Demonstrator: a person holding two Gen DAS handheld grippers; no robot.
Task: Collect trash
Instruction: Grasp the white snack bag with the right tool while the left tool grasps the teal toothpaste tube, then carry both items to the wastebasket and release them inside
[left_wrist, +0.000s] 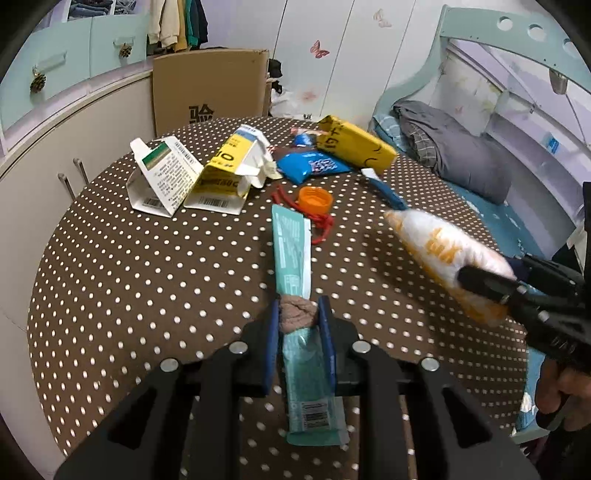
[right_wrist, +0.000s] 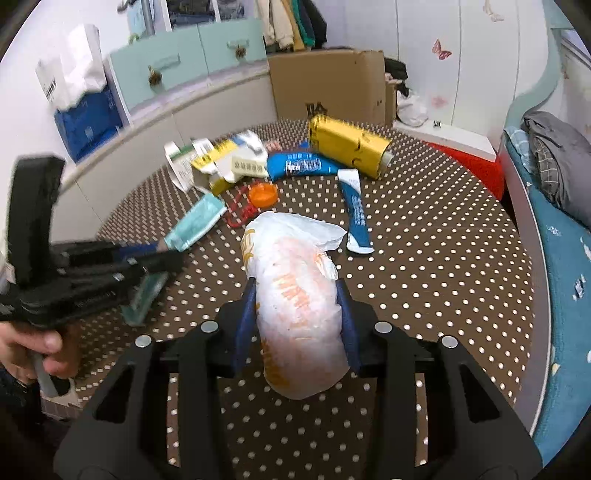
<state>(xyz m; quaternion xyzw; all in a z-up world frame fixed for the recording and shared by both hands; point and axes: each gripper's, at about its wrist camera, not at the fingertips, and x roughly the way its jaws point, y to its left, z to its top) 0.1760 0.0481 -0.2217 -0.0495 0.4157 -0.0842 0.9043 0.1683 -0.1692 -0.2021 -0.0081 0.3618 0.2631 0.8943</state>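
Note:
My left gripper (left_wrist: 298, 308) is shut on a long teal wrapper (left_wrist: 293, 243) and a brown crumpled wad (left_wrist: 297, 312), held above the dotted table (left_wrist: 147, 277). My right gripper (right_wrist: 297, 291) is shut on a white and orange plastic bag (right_wrist: 295, 295), which also shows at the right of the left wrist view (left_wrist: 443, 254). Further back on the table lie opened yellow and white cartons (left_wrist: 221, 170), a blue snack packet (left_wrist: 314, 166), a yellow pack (left_wrist: 354, 144), an orange cap (left_wrist: 314, 199), red string (left_wrist: 321, 221) and a blue tube (right_wrist: 356, 214).
A cardboard box (left_wrist: 210, 88) stands behind the table. Cabinets (left_wrist: 48, 147) run along the left. A bed (left_wrist: 480, 158) with grey bedding is at the right. A red object (right_wrist: 476, 170) sits past the table's far right edge.

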